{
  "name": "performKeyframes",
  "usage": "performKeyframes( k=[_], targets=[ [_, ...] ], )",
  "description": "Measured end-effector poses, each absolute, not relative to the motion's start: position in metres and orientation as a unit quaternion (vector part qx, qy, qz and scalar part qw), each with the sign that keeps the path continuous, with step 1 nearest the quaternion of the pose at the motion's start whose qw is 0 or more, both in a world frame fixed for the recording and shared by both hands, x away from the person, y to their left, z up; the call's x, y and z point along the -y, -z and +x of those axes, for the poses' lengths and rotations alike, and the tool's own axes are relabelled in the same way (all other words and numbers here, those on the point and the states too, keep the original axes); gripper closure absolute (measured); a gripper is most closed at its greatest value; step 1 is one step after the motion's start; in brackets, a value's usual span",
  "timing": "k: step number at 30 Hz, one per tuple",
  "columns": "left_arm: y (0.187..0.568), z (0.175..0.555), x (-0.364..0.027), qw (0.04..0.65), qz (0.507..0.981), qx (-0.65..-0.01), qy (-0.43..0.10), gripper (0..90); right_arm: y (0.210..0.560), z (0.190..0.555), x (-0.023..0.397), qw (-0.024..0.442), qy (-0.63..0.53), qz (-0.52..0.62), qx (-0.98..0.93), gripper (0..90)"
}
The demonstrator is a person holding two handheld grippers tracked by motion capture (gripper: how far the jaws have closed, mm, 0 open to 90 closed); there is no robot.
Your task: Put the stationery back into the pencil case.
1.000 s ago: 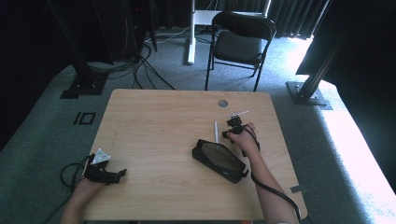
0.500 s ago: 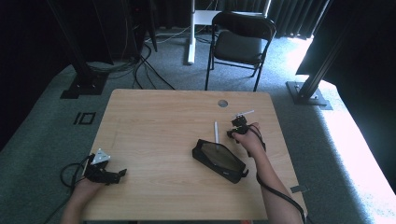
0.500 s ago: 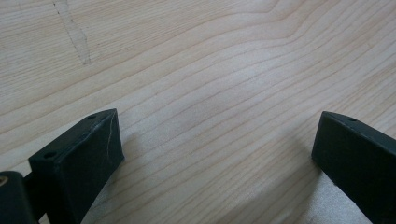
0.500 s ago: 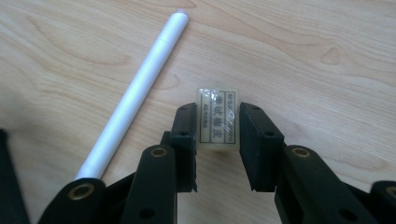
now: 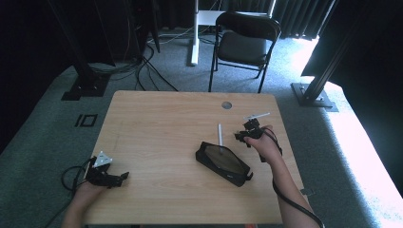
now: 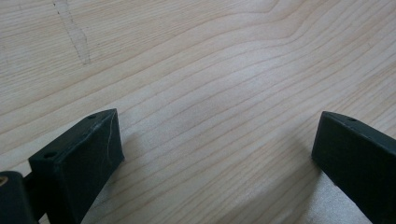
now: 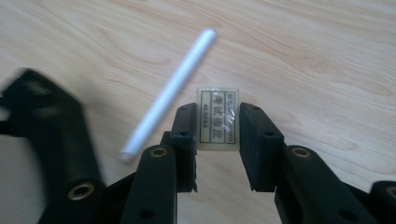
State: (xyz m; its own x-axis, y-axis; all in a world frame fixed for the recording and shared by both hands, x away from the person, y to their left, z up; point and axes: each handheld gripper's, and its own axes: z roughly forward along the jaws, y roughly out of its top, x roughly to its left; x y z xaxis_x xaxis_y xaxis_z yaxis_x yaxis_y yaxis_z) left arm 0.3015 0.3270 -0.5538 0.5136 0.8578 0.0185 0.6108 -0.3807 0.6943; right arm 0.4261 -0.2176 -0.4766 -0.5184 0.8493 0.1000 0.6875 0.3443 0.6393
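High view: light wooden table point(image 5: 161, 128) at frame centre, round grommet hole point(image 5: 226, 105) near far edge. Grey carpet, cables, black folding chair point(image 5: 244, 45) at top; dark curtains, sunlit patch upper right. Black pouch point(image 5: 223, 162) right of centre, white pen point(image 5: 219, 134) just above it. Right claw point(image 5: 246, 135) at right, jaws have just been closing, clamped on small eraser point(image 7: 218, 119), raised off table. Left claw point(image 5: 119, 176) lower left, jaws wide apart over bare wood.
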Motion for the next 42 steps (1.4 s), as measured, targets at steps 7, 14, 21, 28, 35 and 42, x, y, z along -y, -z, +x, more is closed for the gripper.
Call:
performKeyframes(
  k=[7, 14, 21, 28, 35, 42],
  targets=[
    [0.554, 0.301, -0.327, 0.321, 0.808, -0.454, -0.192, 2.1, 0.454, 0.407, 0.212, 0.127, -0.343, 0.439, -0.820, 68.1],
    [0.554, 0.301, -0.327, 0.321, 0.808, -0.454, -0.192, 2.1, 0.441, 0.391, 0.199, 0.118, -0.361, 0.405, -0.832, 68.1],
    [0.554, 0.301, -0.327, 0.321, 0.808, -0.454, -0.192, 2.1, 0.434, 0.377, 0.187, 0.106, -0.365, 0.374, -0.846, 68.2],
    [0.554, 0.301, -0.327, 0.322, 0.808, -0.454, -0.192, 2.0, 0.434, 0.369, 0.178, 0.098, -0.361, 0.348, -0.860, 68.2],
    [0.554, 0.301, -0.327, 0.322, 0.808, -0.454, -0.192, 2.1, 0.440, 0.366, 0.168, 0.081, -0.343, 0.336, -0.874, 68.2],
    [0.554, 0.301, -0.327, 0.322, 0.808, -0.454, -0.192, 2.1, 0.453, 0.367, 0.159, 0.074, -0.325, 0.329, -0.884, 68.2]
  ],
)
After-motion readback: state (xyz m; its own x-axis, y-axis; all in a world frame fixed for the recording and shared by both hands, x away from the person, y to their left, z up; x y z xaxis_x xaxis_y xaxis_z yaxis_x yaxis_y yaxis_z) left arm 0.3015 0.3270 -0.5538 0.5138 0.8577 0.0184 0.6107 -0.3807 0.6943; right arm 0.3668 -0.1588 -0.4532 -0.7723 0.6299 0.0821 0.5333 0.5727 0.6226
